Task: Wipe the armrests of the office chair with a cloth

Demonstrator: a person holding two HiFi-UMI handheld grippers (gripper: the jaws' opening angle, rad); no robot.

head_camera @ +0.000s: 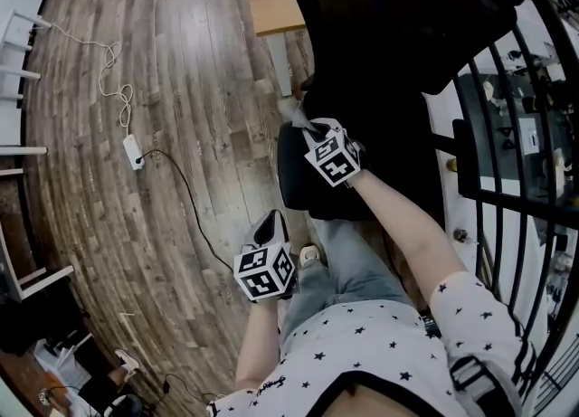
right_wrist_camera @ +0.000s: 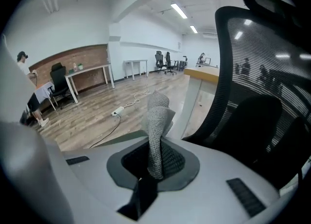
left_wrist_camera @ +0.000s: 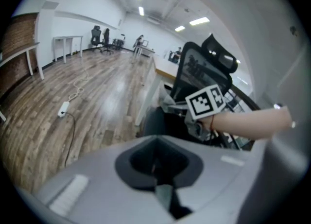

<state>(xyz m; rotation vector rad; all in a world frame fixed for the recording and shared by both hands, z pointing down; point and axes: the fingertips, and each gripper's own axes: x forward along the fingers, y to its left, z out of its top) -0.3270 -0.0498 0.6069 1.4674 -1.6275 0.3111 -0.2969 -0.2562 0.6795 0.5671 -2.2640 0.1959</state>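
Left gripper (head_camera: 271, 223) hangs low by the person's leg, jaws together on nothing. Right gripper (head_camera: 308, 130) pinches the cloth (right_wrist_camera: 156, 121) by one bunched end at the chair's (head_camera: 389, 35) armrest (head_camera: 291, 180); whether they touch is unclear. The cloth looks soft, light and floppy, so a fuller hold would likely press flatter.

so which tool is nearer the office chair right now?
Right. The right tool, gripping the cloth, is up against the chair; the left tool hangs back over the floor by the person's leg.
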